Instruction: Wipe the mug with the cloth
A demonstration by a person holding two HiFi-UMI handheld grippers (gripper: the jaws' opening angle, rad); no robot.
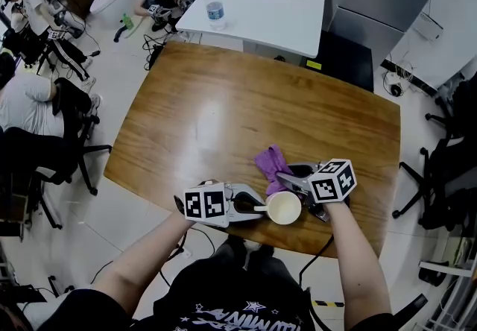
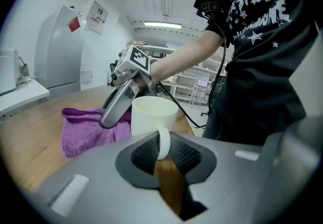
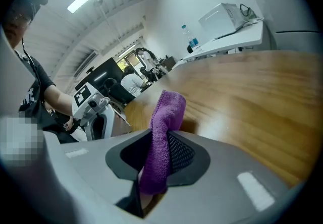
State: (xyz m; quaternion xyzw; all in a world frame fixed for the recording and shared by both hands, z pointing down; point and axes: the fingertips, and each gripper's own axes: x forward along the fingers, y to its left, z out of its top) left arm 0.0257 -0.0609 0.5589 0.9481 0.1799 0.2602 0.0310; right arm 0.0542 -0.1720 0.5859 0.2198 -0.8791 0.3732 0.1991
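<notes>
No word or number can be read with certainty. White lettering with small stars is printed on the black T-shirt [image 2: 262,21] of the person, but the letters are not made out clearly. A sheet [image 2: 97,16] with a red patch is fixed on the wall; its print is too small. The blue label on the bottle [image 1: 215,9] is also too small to be read. On the cube [image 1: 205,203] of the left claw [image 1: 255,209] and the cube [image 1: 333,180] of the right claw [image 1: 289,182], only black-and-white square markers are seen, without letters.
</notes>
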